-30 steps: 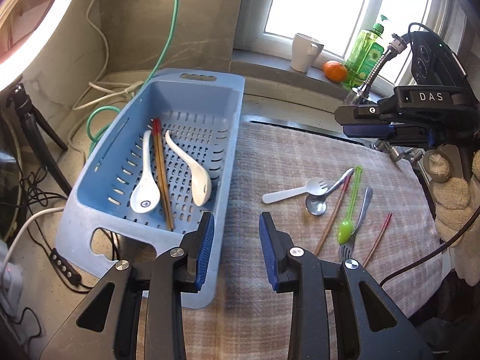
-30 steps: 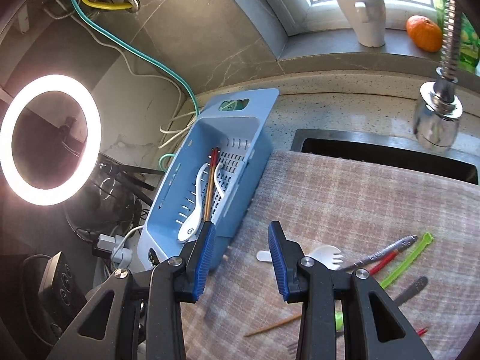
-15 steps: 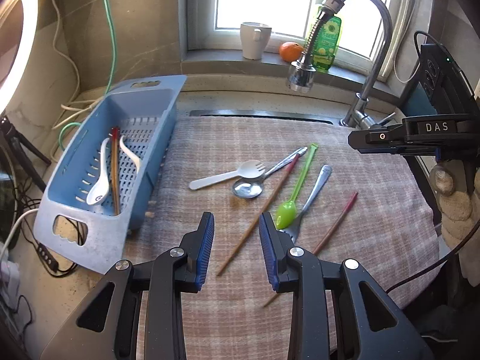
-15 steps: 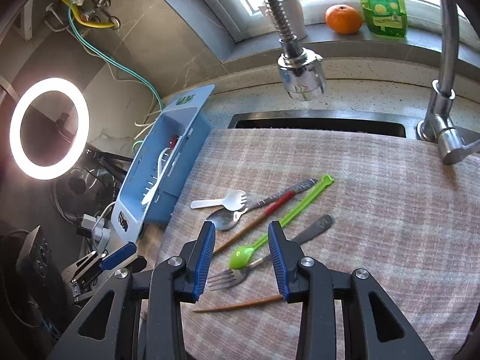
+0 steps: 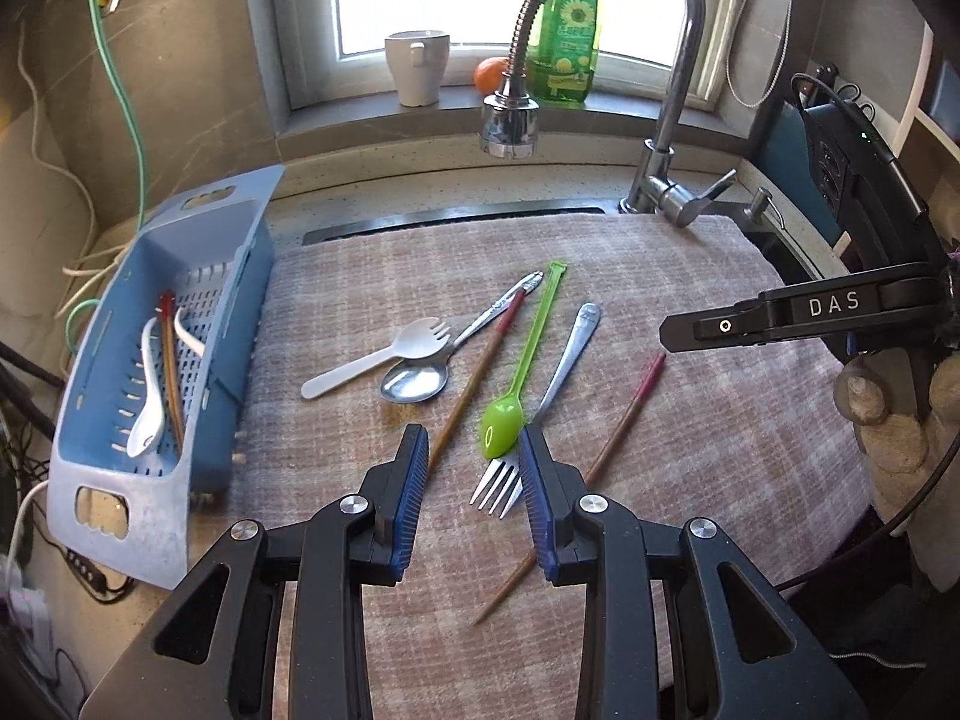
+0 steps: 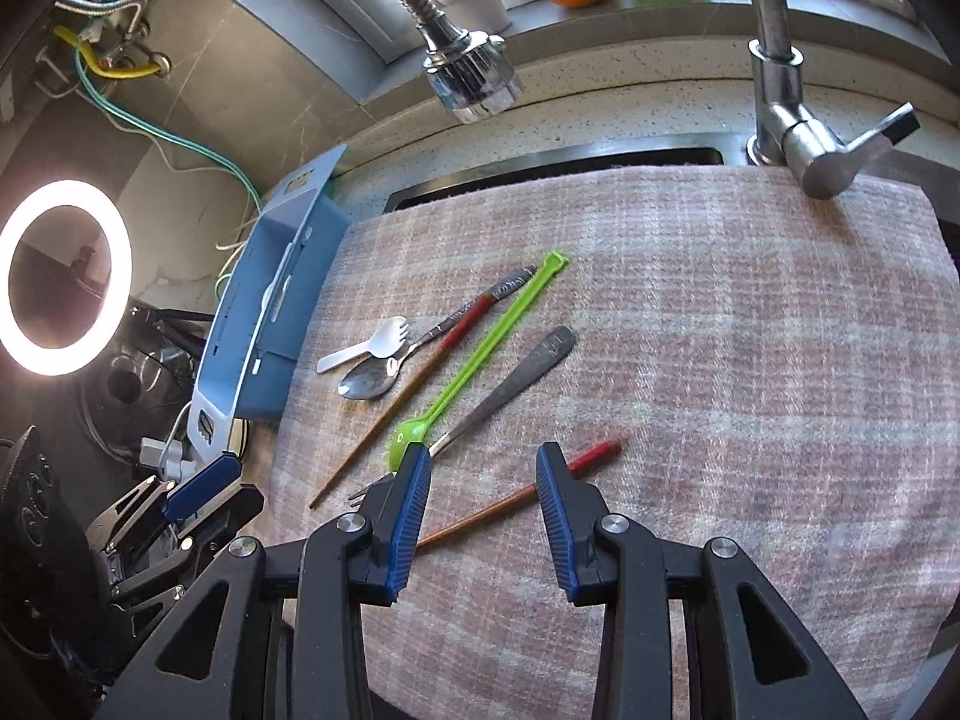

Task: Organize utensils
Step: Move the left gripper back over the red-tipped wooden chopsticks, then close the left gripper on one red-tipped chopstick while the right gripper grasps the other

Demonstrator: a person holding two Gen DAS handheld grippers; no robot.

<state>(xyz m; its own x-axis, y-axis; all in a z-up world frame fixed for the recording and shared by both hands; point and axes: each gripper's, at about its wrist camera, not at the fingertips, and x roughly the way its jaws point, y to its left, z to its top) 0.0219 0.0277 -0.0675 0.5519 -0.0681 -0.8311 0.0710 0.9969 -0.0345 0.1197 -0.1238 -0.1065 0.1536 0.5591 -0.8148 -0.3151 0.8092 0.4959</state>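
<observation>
On the checked cloth (image 5: pixel 690 300) lie a white spork (image 5: pixel 384 357), a metal spoon (image 5: pixel 444 354), a green spoon (image 5: pixel 522 372), a metal fork (image 5: pixel 540 408) and two red-tipped chopsticks (image 5: pixel 618 426). The blue basket (image 5: pixel 180 276) at the left holds two white spoons and chopsticks (image 5: pixel 171 372). My left gripper (image 5: pixel 474 480) is open and empty above the fork's tines. My right gripper (image 6: pixel 483 498) is open and empty over the near chopstick (image 6: pixel 516 495), with the green spoon (image 6: pixel 480 354) at its left finger. The right gripper also shows at the right edge of the left wrist view (image 5: pixel 798 315).
A faucet (image 5: pixel 672 96) with a hose head (image 5: pixel 510 120) rises behind the cloth over the sink. A white mug (image 5: pixel 417 66), an orange and a green soap bottle (image 5: pixel 567 42) stand on the sill. A ring light (image 6: pixel 60 276) and cables are at the left.
Both grippers swung right from the basket and now hover over the utensils on the cloth. The utensils look nearer. Both stay open and empty.
</observation>
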